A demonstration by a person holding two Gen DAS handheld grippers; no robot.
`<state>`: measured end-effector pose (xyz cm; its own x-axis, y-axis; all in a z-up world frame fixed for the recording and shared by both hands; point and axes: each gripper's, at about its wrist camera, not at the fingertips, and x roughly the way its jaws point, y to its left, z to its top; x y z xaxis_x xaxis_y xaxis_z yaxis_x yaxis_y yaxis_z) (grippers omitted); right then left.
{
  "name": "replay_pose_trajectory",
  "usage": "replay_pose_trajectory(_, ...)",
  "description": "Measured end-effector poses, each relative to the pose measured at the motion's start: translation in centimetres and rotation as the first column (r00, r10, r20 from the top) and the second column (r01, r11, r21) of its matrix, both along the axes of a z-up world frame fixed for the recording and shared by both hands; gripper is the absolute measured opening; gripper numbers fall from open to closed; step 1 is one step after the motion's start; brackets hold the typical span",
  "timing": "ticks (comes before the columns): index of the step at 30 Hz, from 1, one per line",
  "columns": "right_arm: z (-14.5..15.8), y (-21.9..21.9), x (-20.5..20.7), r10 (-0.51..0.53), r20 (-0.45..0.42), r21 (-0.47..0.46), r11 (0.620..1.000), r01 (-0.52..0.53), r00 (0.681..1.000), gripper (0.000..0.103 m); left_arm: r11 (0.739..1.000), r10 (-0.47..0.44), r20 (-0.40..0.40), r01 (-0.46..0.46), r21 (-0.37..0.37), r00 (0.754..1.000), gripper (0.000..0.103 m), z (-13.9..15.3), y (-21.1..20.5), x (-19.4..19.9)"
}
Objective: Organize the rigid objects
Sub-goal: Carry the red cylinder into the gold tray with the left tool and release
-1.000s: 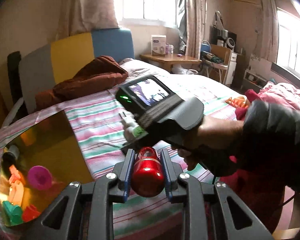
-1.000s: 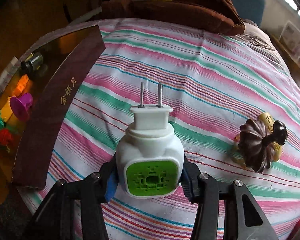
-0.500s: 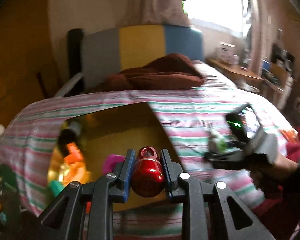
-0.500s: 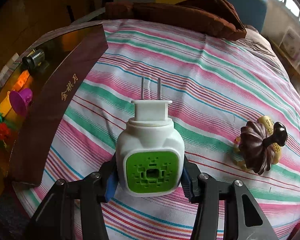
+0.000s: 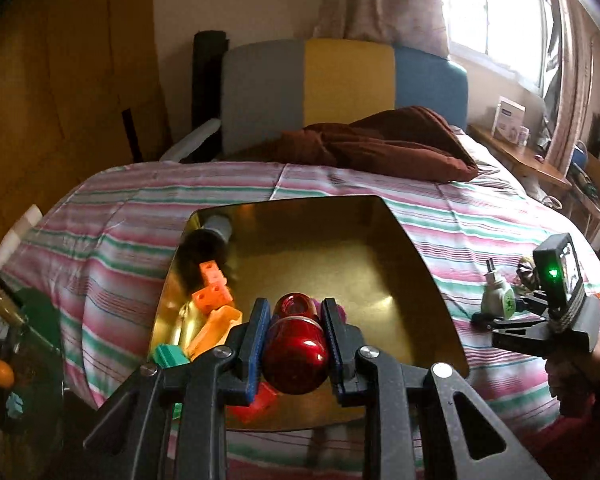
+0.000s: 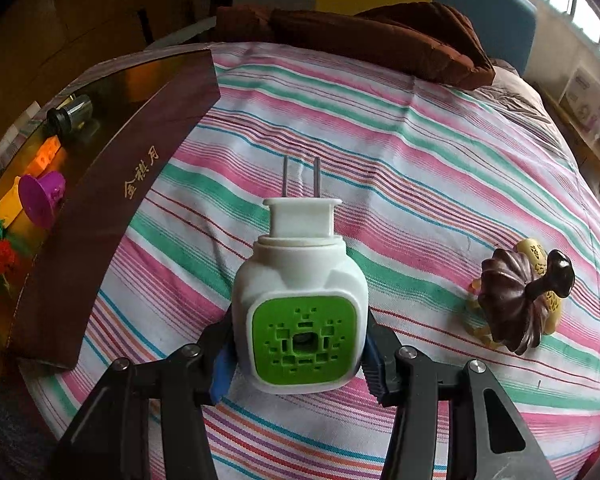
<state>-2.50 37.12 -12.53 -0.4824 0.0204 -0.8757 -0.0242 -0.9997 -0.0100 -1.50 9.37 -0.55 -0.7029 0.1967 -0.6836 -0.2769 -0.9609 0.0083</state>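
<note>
Prongs of the white plastic plug-in device with a green vented face point straight away from the right gripper, its long axis running along the fingers toward the head edge of the striped bed. The right gripper's jaws are clamped on the device's rounded sides, tilted steeply down over the bed's middle. Beside it on the bedcover lies a dark ribbed wooden pumpkin-shaped ornament.

The left gripper, angled downward, has its jaws clamped on a glossy red metallic bulb-shaped bottle, whose neck opening points forward away from the camera. It hangs above the near edge of the shiny gold-lined box, which sits at the bed's left edge. Inside lie orange perforated plastic blocks and a dark cylinder in the far left corner.
</note>
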Motion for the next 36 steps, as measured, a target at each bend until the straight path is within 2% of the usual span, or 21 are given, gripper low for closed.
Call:
replay_pose_trajectory(10,-0.2,0.1,-0.4,0.002,-0.002,0.005,1.0,-0.002,1.0,0.052,0.999,0.039,0.059,-0.04,0.009,0.997,0.025,-1.5,-1.9,-1.4)
replay_pose_trajectory(17,-0.3,-0.2,-0.6,0.011,-0.003,0.026,1.0,-0.011,1.0,0.052,0.995,0.027,0.143,-0.04,0.089,0.989,0.025,-2.0,-4.3,-3.4)
replay_pose_trajectory(22,-0.2,-0.3,-0.6,0.016,-0.001,0.035,0.999,-0.016,1.0,0.052,0.983,0.018,0.185,-0.051,0.175,0.983,0.025,-1.2,-5.6,-6.0)
replay_pose_trajectory(27,-0.2,-0.3,-0.7,0.018,0.001,0.038,0.999,-0.018,1.0,0.052,0.975,-0.022,0.201,-0.023,0.219,0.979,0.025,-0.6,-5.1,-8.6)
replay_pose_trajectory(36,-0.2,-0.3,-0.7,0.021,0.0,0.042,0.999,-0.021,1.0,0.052,0.978,-0.072,0.262,0.016,0.208,0.962,0.025,-2.4,-2.7,-15.6)
